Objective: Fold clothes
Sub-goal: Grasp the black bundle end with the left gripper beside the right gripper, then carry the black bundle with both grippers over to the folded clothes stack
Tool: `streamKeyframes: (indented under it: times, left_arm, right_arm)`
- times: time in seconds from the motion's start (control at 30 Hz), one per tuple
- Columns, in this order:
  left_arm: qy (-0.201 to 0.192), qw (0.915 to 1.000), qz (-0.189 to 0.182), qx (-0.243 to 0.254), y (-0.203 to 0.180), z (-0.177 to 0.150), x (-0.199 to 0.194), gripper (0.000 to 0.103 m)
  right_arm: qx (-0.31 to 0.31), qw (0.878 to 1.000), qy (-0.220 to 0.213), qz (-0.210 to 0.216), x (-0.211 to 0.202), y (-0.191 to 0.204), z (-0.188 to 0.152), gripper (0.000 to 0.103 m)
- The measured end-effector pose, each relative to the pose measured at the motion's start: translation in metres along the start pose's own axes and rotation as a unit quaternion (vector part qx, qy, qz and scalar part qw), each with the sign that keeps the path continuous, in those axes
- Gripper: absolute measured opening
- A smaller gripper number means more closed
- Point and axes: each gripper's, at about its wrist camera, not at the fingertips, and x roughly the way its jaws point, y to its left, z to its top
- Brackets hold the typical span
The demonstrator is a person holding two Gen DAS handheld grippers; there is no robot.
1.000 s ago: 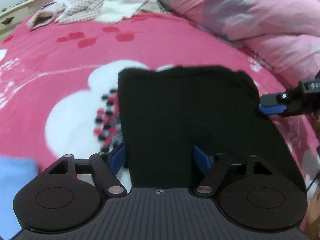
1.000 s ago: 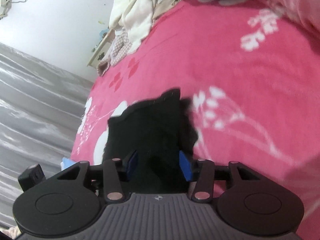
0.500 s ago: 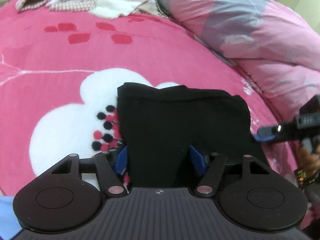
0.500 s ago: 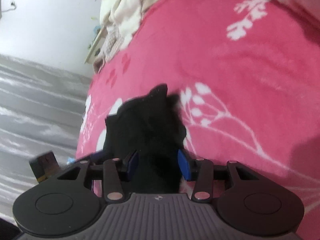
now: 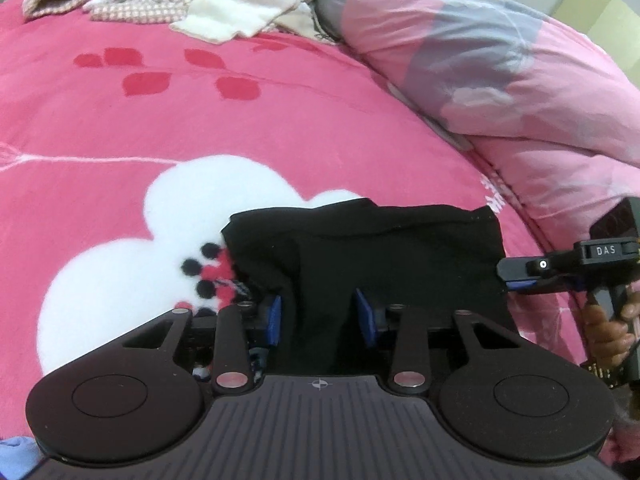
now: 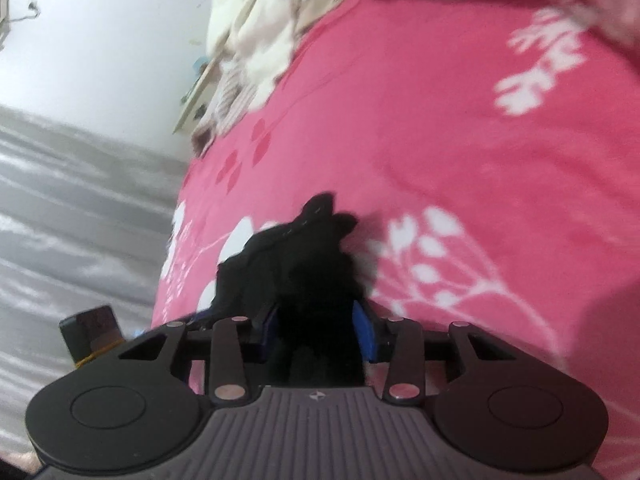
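Observation:
A black garment (image 5: 380, 248) lies partly folded on the pink bedspread (image 5: 200, 120). My left gripper (image 5: 318, 316) has the garment's near edge between its blue pads and holds it. My right gripper (image 6: 316, 328) holds the other edge of the same garment (image 6: 304, 256), which bunches up in front of it. The right gripper (image 5: 520, 276) also shows at the right of the left wrist view, at the garment's right edge. The cloth hides how tightly the pads of both grippers meet.
A heap of unfolded white and checked clothes (image 5: 180, 4) lies at the far end of the bed. A pink and grey quilt (image 5: 500, 60) is piled along the right. A blue cloth (image 5: 16, 456) lies at the near left. The bed's left edge (image 6: 172, 240) drops to a grey floor.
Both grippers have drawn the black garment back toward me; its far edge has slid nearer and the cloth bunches more. The right gripper has tilted further.

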Motion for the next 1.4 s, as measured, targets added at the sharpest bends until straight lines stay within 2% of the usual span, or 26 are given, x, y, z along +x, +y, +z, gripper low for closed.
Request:
streamKeyframes:
  times: [0.07,0.17,0.33,0.5,0.6,0.73,0.8,0.87,0.9,1.03,1.27,1.4]
  left_arm:
    - [0.000,1.0000,0.002,0.000,0.000,0.000,0.001,0.038]
    - [-0.001,1.0000,0.003,-0.005,0.001,0.001,0.003,0.039]
    - [-0.002,0.9992,-0.002,-0.041,0.007,0.006,0.008,0.040]
    - [-0.005,0.9988,-0.002,-0.048,0.007,0.002,0.003,0.041]
    - [-0.004,0.9985,-0.007,-0.053,0.009,0.004,0.006,0.042]
    - [-0.011,0.9972,-0.010,-0.074,0.010,0.012,0.015,0.045]
    - [-0.017,0.9975,-0.007,-0.068,0.008,0.012,0.016,0.044]
    - [-0.022,0.9983,0.002,-0.053,0.004,0.009,0.014,0.039]
    - [-0.026,0.9984,0.004,-0.049,0.003,0.008,0.013,0.034]
    - [-0.037,0.9979,0.002,-0.052,0.001,0.004,0.008,0.013]
    - [-0.082,0.9965,0.005,-0.013,-0.024,-0.002,-0.030,0.010]
    - [-0.111,0.9937,0.008,-0.012,-0.031,-0.010,-0.061,0.009]
  right_arm:
    - [-0.001,0.999,-0.026,-0.020,-0.009,-0.001,0.001,0.044]
    - [0.006,0.999,-0.039,-0.023,-0.008,-0.006,0.011,0.044]
    - [0.012,1.000,-0.015,0.007,0.025,-0.010,0.021,0.050]
    - [0.029,0.998,0.024,0.050,0.020,-0.013,0.002,0.050]
    - [0.018,0.998,0.029,0.056,0.023,-0.013,0.004,0.050]
    - [0.009,0.997,0.036,0.067,0.045,-0.006,0.020,0.050]
    - [0.002,0.997,0.043,0.070,0.054,-0.002,0.025,0.045]
    - [-0.010,0.997,0.047,0.063,0.058,0.002,0.025,0.037]
    - [-0.018,0.997,0.047,0.056,0.057,0.005,0.024,0.028]
    - [-0.049,0.997,0.032,0.047,0.048,0.016,0.018,0.020]
    - [-0.098,0.993,-0.004,0.071,0.017,0.049,0.006,0.018]
    - [-0.126,0.988,-0.013,0.087,0.004,0.073,0.001,0.018]
